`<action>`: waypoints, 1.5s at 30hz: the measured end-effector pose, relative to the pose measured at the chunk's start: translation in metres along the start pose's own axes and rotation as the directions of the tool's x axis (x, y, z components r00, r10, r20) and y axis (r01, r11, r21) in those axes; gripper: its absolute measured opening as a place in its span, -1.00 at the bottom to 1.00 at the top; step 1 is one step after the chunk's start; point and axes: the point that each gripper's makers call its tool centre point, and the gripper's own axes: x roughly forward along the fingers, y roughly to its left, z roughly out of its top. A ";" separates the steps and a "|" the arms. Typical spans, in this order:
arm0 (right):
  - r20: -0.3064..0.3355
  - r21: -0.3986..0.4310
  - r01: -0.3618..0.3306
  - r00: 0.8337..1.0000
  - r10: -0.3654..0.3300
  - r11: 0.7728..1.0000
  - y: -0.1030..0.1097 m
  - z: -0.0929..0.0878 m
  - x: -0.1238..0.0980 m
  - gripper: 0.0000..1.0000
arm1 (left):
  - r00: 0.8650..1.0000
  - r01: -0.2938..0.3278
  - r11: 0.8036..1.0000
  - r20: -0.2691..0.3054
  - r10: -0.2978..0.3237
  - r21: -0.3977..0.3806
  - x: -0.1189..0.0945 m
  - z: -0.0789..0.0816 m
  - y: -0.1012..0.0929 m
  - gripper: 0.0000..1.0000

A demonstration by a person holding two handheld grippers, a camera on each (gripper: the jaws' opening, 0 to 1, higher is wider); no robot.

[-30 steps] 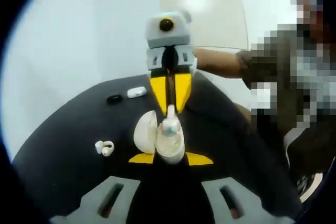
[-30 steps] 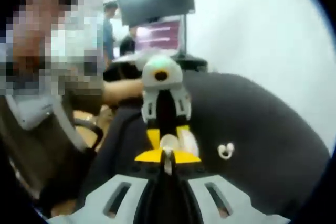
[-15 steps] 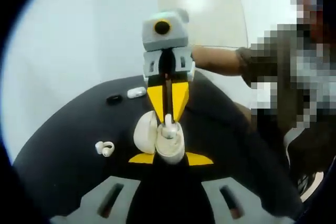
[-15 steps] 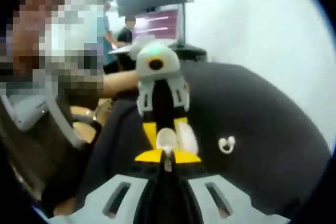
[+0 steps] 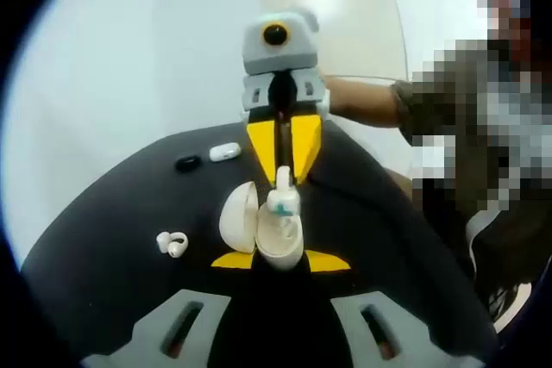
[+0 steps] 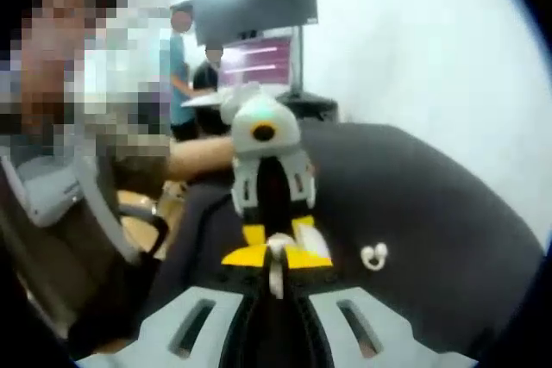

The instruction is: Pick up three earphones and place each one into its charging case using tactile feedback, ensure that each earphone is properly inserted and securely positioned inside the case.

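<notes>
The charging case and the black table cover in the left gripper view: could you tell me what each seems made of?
Charging case: likely glossy white hard plastic, judging by its smooth rounded shell and soft highlights. Table cover: apparently matte black, possibly fabric or a mat; it shows no glare, but no texture resolves.

On the table [image 5: 103, 247], the open charging case [image 5: 274, 234] stood near the front edge, an earphone [image 5: 282, 191] upright in it. A loose earphone [image 5: 172, 243] lay to its left. Two more cases [image 5: 224, 152] sat near the back edge.
</notes>
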 end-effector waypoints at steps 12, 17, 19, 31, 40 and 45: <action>0.053 0.006 0.226 0.973 -0.226 0.974 -0.041 0.011 -0.048 -0.84 | 1.000 -0.001 1.000 -0.002 0.001 0.004 0.000 -0.001 -0.001 -0.67; -0.175 0.048 0.439 0.888 -0.425 0.897 -0.084 -0.041 -0.063 -0.84 | 1.000 -0.003 1.000 -0.005 0.003 0.010 0.000 0.000 -0.001 -0.67; -0.221 0.070 0.449 0.878 -0.425 0.891 -0.084 -0.052 -0.056 -0.84 | 1.000 -0.004 1.000 -0.005 0.004 0.010 0.001 0.000 -0.001 -0.67; -0.154 0.281 0.444 0.896 -0.417 0.851 -0.078 -0.043 -0.025 -0.81 | 1.000 -0.003 1.000 -0.002 0.003 0.006 0.000 -0.001 -0.001 -0.67; -0.091 0.306 0.475 0.877 -0.472 0.825 -0.089 -0.046 -0.071 -0.71 | 1.000 -0.002 1.000 -0.002 0.002 0.006 0.000 -0.001 -0.001 -0.67; -0.121 0.317 0.394 0.919 -0.375 0.863 -0.065 -0.070 -0.070 -0.71 | 1.000 -0.002 1.000 -0.002 0.002 0.007 0.001 -0.001 0.000 -0.67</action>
